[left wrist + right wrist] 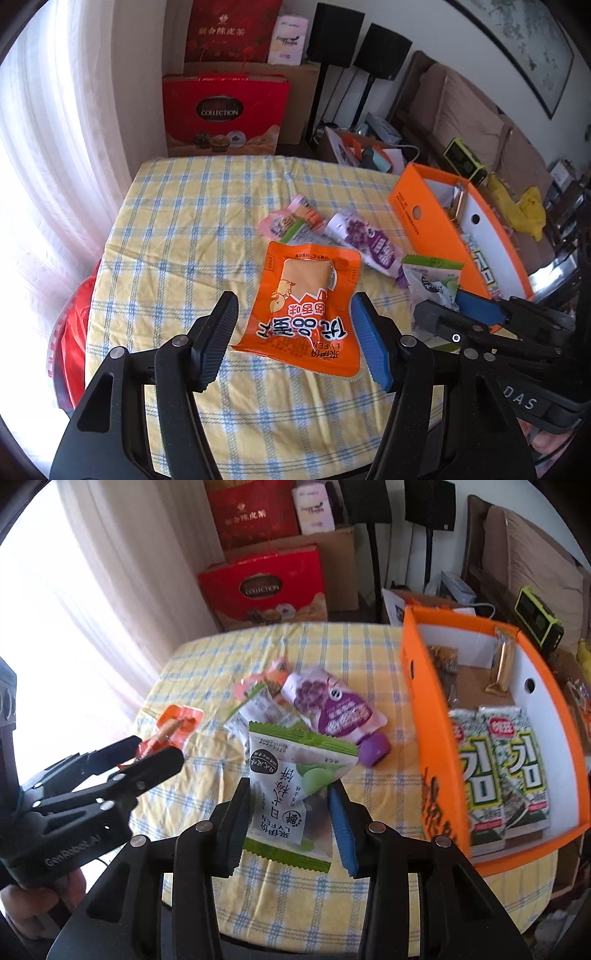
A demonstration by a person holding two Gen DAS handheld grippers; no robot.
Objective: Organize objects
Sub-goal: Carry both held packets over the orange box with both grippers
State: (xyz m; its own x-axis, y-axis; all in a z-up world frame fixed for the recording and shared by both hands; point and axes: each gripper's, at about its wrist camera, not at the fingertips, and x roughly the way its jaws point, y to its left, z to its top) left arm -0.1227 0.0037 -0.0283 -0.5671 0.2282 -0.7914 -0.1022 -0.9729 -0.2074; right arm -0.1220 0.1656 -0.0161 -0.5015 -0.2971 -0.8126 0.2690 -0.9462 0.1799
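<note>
The orange box (424,716) sits on the table's right edge. The right gripper (291,823) pinches the green packet (295,775); the left gripper (295,339) pinches the orange packet (306,306). Both grips look shallow on slick foil, so either packet could slip mid-carry.

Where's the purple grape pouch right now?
In the right wrist view, the purple grape pouch lies on the checked tablecloth mid-table, left of the orange box, just beyond the green-and-white packet.

A home living room. At the right of the frame stands a cushioned sofa (476,107), with sheer curtains (48,147) at the left. Upper centre, red gift boxes (225,114) and black speakers (384,51) stand behind a table (177,229) under checked cloth.
</note>
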